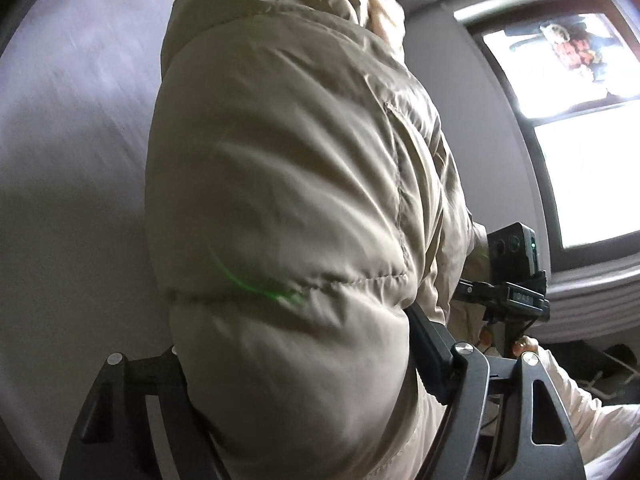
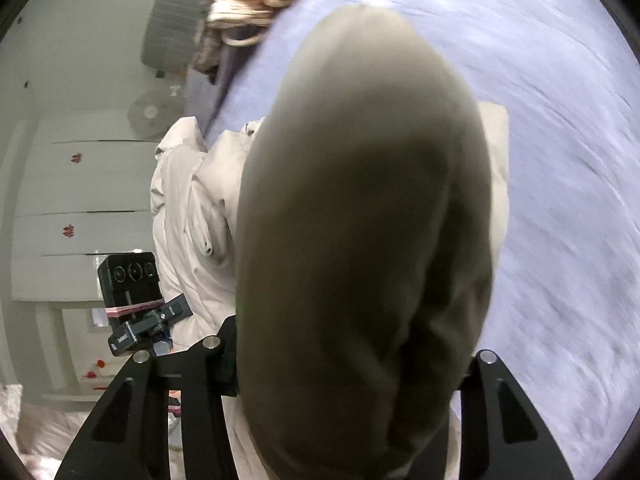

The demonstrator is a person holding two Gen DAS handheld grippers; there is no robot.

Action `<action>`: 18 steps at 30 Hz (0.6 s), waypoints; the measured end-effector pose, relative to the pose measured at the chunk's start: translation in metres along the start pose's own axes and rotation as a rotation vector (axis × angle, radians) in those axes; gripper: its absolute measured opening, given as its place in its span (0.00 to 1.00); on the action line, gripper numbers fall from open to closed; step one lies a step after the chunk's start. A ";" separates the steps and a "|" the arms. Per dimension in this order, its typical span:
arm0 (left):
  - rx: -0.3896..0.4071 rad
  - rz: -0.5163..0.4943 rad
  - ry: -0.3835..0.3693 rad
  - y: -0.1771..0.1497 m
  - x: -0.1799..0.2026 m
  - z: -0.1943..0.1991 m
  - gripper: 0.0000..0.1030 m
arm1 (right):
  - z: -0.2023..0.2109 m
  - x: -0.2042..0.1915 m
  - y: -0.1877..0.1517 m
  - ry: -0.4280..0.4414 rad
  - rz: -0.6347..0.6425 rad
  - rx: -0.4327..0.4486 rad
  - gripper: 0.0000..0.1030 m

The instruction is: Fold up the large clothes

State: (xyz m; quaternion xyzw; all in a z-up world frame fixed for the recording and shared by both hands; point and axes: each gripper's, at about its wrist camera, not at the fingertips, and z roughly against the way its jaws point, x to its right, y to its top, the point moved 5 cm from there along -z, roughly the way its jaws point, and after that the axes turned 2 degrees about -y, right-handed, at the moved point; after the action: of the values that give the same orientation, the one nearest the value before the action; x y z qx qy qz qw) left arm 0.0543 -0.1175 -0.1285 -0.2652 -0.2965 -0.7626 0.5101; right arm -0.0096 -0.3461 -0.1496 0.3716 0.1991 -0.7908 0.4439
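Both grippers clamp the puffy beige jacket (image 1: 288,200): left gripper (image 1: 296,372) and right gripper (image 2: 352,364) each pinch a padded bulge. The jacket's length runs forward from both, over the lavender bed (image 2: 560,160).
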 end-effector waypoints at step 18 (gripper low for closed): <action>0.150 0.138 0.216 0.099 -0.143 0.015 0.92 | -0.140 -0.023 0.113 -0.063 0.049 -0.041 0.68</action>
State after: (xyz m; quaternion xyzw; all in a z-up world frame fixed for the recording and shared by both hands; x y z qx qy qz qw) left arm 0.1965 -0.0482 -0.2011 -0.1627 -0.2772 -0.7255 0.6086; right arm 0.1516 -0.3024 -0.2208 0.3422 0.1921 -0.7866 0.4767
